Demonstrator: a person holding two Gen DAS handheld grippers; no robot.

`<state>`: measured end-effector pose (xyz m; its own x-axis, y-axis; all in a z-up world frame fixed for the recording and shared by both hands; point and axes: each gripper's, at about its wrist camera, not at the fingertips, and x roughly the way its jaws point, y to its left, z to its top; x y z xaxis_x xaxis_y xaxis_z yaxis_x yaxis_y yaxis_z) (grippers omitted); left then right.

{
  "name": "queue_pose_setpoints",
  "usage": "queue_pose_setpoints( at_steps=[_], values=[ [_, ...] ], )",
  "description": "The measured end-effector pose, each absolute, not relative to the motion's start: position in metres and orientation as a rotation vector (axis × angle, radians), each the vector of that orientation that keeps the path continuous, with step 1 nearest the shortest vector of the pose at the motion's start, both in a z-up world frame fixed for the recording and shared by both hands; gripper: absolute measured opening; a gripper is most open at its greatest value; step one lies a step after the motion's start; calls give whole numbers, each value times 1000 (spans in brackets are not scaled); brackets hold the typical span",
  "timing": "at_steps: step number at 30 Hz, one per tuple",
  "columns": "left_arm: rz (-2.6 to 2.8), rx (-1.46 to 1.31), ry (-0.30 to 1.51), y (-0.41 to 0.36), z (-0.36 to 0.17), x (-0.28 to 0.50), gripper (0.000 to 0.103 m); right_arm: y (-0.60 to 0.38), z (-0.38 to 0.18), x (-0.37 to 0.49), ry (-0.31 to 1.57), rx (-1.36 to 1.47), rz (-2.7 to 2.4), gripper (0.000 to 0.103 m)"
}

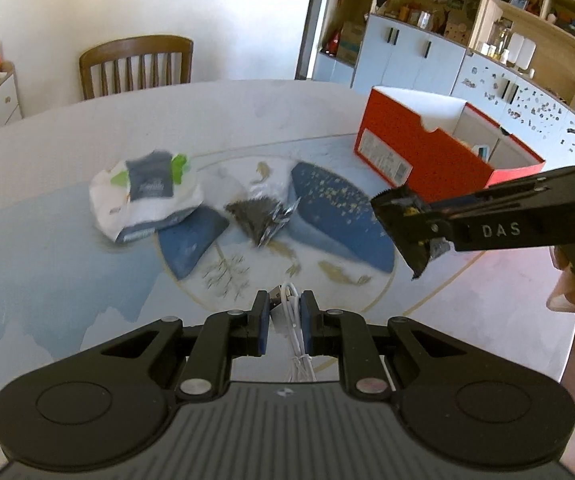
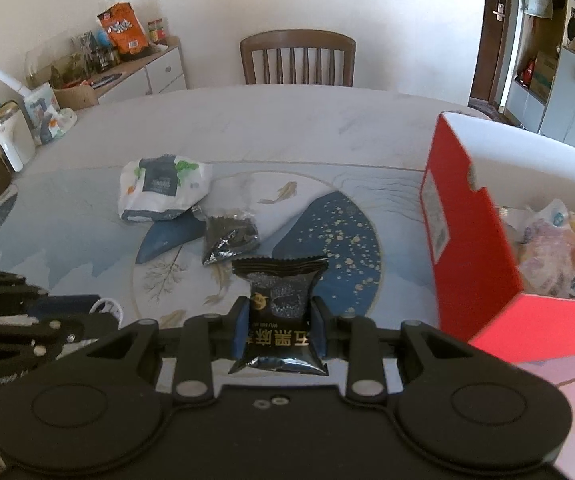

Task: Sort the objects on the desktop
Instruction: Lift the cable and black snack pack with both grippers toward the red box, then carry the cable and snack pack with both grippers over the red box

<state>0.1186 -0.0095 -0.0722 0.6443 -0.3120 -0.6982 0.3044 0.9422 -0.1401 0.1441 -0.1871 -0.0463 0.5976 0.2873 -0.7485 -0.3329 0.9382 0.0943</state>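
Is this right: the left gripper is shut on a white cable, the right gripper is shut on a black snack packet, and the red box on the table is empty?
Not quite. The red box is not empty: the right wrist view shows a pale plastic packet lying inside it. The rest holds: the left gripper is shut on the white cable, and the right gripper is shut on the black snack packet.

Wooden chair (image 2: 297,58) behind the table; orange snack bag (image 2: 126,29) on a sideboard (image 2: 143,70); shelving (image 1: 487,20) at right.
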Motion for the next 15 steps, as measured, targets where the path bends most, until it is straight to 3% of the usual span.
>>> queue_pose_setpoints(
  at_steps=[15],
  values=[
    [-444,-7,752,-54,-33,135,15,-239,-8,140,852,20,348,30]
  ],
)
